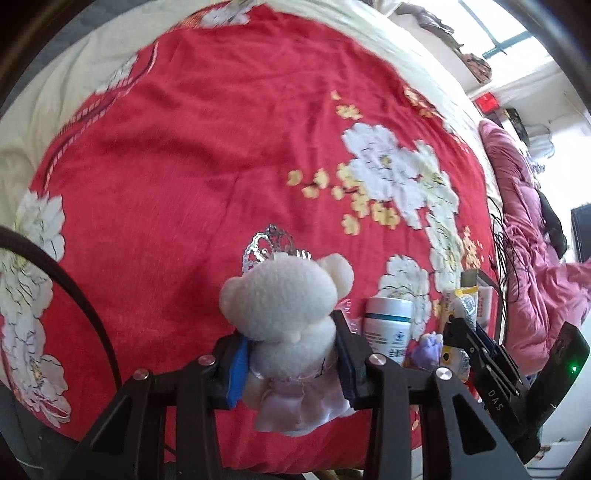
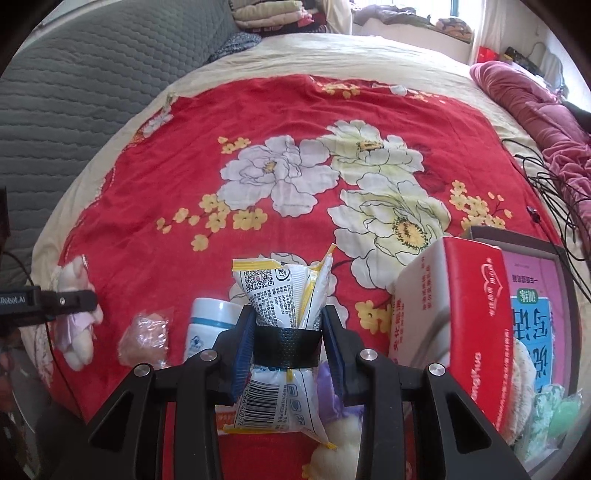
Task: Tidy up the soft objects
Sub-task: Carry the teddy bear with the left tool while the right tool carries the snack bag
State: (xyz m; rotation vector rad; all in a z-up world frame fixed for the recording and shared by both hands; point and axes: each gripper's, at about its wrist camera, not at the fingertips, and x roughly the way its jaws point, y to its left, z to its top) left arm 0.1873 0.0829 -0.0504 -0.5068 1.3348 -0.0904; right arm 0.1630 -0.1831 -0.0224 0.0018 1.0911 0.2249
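While the left gripper point(image 1: 291, 363) jaws clench a white teddy bear point(image 1: 291, 306), the right gripper point(image 2: 288, 341) jaws grasp a white snack packet point(image 2: 284, 295) above the bed point(image 2: 258, 122).

Daylight floods both views from a window point(image 1: 496, 35) at the upper right, blown out to near white in the left wrist view, with washed-out walls beside it. The red floral bedspread point(image 1: 207, 155) is evenly and brightly lit; in the left wrist view its weave and flowers are softly smeared by motion blur, while in the right wrist view the bedspread point(image 2: 177, 155) is sharper, with crisp petal outlines. Below the window, soft shadows gather under the black gripper frames. Fisheye distortion bulges the bed and bends its edges; dark vignetting rings every corner.
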